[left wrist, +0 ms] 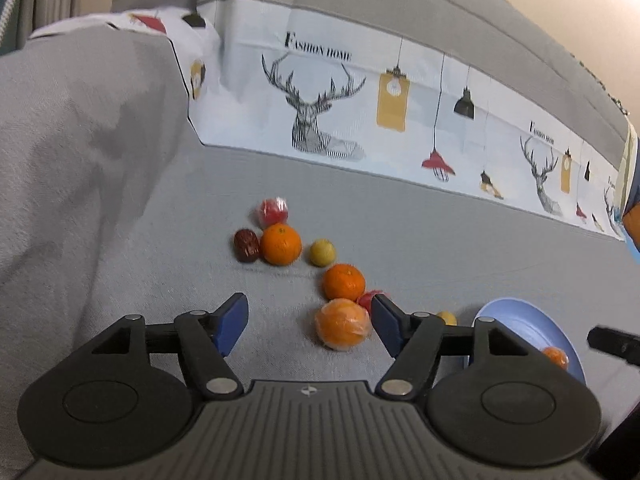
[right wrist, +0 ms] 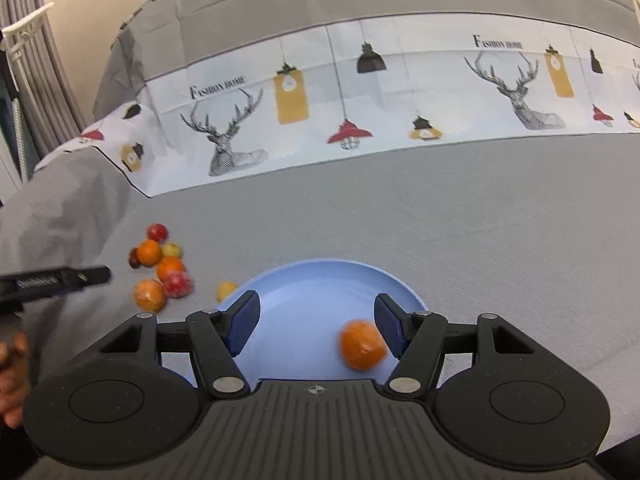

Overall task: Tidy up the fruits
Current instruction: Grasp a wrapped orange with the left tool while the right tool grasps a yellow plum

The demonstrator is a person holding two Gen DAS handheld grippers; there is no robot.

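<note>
Fruit pile sits on the grey bed cover (left wrist: 440, 240). My left gripper (left wrist: 308, 320) hangs wide open with nothing held; a wrapped orange (left wrist: 342, 324) lies just ahead, close to the right-hand pad. My right gripper (right wrist: 316, 326) is open and empty over the blue plate (right wrist: 304, 292), where one orange (right wrist: 362, 344) lies by the right-hand pad.
</note>
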